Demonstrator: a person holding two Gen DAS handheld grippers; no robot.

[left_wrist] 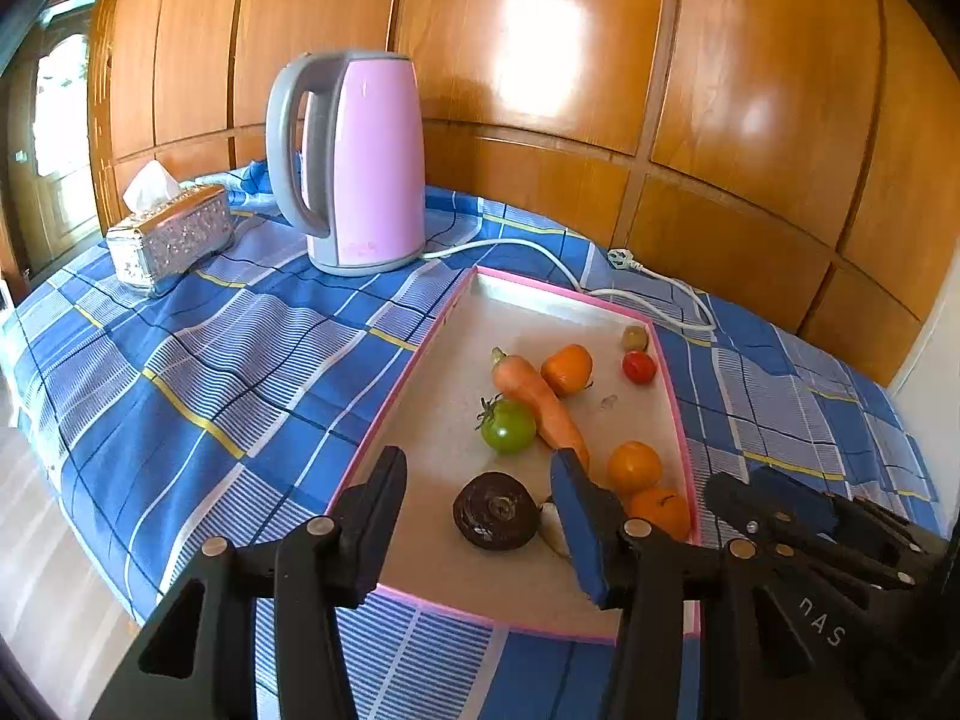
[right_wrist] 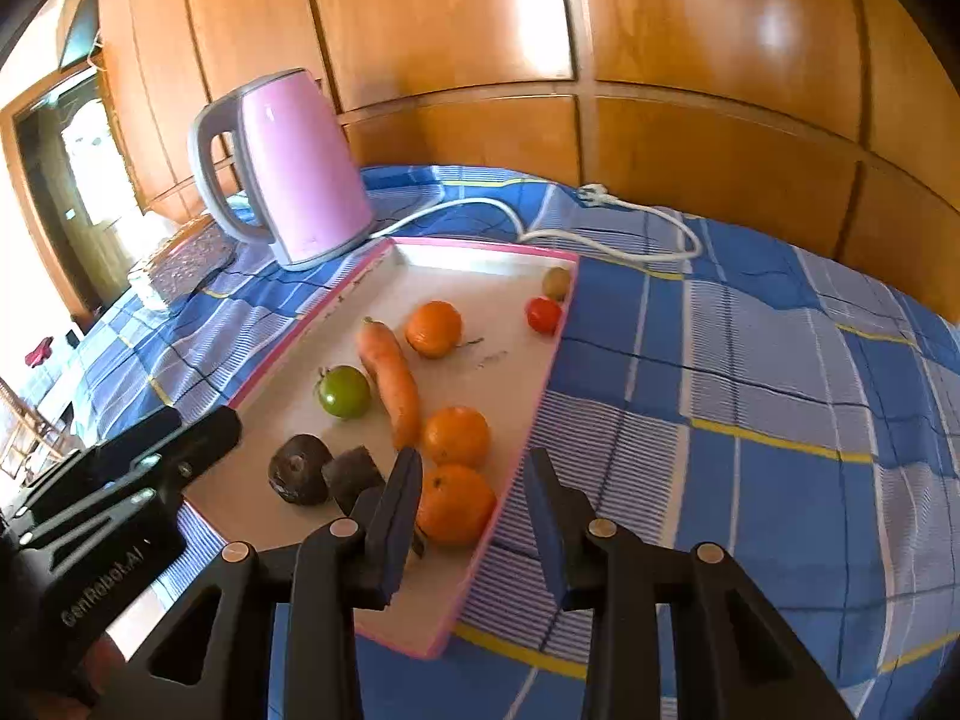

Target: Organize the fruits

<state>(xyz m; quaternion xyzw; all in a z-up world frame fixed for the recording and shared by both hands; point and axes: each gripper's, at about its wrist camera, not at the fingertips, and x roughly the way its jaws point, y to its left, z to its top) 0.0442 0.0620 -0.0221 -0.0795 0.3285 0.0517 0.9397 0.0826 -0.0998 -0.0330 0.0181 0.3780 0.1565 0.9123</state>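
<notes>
A pink-rimmed tray [left_wrist: 420,348] [right_wrist: 372,267] lies on a blue checked cloth. In it lie a carrot [left_wrist: 534,396] [right_wrist: 390,378], a green tomato [left_wrist: 509,427] [right_wrist: 344,391], three oranges [left_wrist: 567,369] [right_wrist: 433,328], a small red tomato [left_wrist: 638,366] [right_wrist: 543,314], a brownish fruit [left_wrist: 635,336] [right_wrist: 557,282] and a dark beet [left_wrist: 495,510] [right_wrist: 300,468]. My left gripper [left_wrist: 480,480] is open above the beet. My right gripper [right_wrist: 474,474] is open over the tray's near right rim, beside the nearest orange [right_wrist: 456,504].
A pink electric kettle [left_wrist: 354,162] [right_wrist: 288,174] stands behind the tray, its white cord [left_wrist: 648,294] [right_wrist: 600,234] trailing along the far side. A silver tissue box [left_wrist: 171,234] sits at the far left. Wooden wall panels close the back.
</notes>
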